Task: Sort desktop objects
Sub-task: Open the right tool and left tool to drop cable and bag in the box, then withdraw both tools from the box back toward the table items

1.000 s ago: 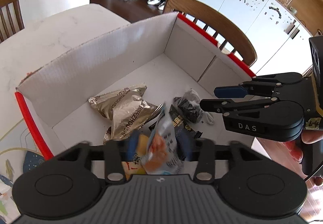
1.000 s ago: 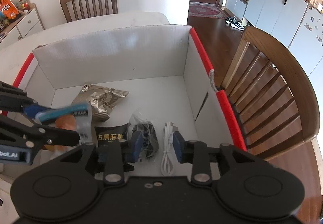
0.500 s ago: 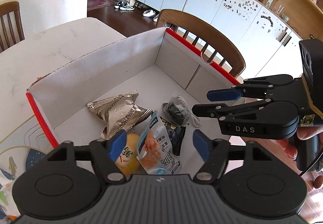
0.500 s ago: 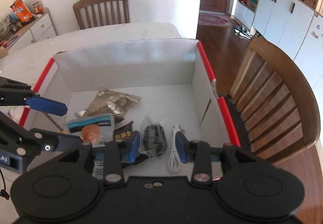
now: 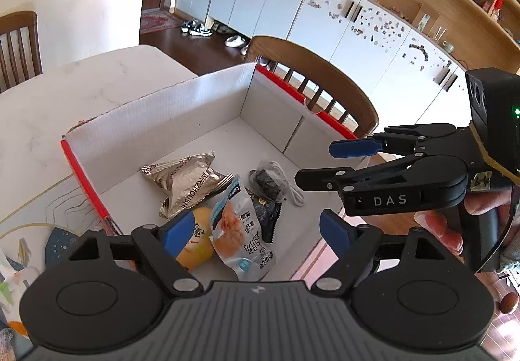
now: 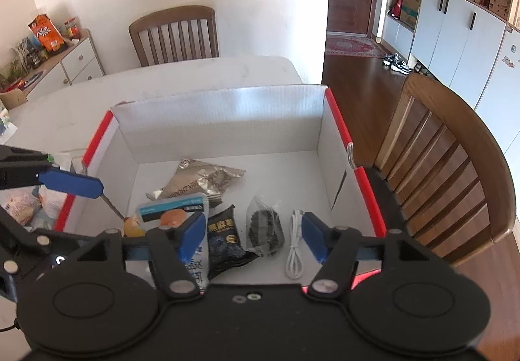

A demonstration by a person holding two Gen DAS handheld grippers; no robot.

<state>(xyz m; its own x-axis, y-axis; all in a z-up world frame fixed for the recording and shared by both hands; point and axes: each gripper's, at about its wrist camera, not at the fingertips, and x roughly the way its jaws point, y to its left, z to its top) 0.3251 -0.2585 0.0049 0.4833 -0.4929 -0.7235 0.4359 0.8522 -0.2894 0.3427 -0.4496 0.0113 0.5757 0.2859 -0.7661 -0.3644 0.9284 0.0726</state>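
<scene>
While both jaw pairs were opening w/ nothing between them, the left gripper (image 5: 256, 231) and right gripper (image 6: 255, 235) were held over the box (image 6: 221, 120) (snack packets (image 5: 242, 224) lay inside).

The near edge of the cardboard box (image 6: 227, 107) is hidden behind the right gripper (image 6: 253, 235) body. The yellow round thing (image 5: 195, 242) sits half covered by the light-blue snack pouch (image 5: 242, 224). The black packet (image 6: 224, 240) is partly tucked under that pouch. Print on the silver foil bag (image 5: 182, 179) is too small to read. Items past the table's (image 5: 48, 107) left edge are cut off.
</scene>
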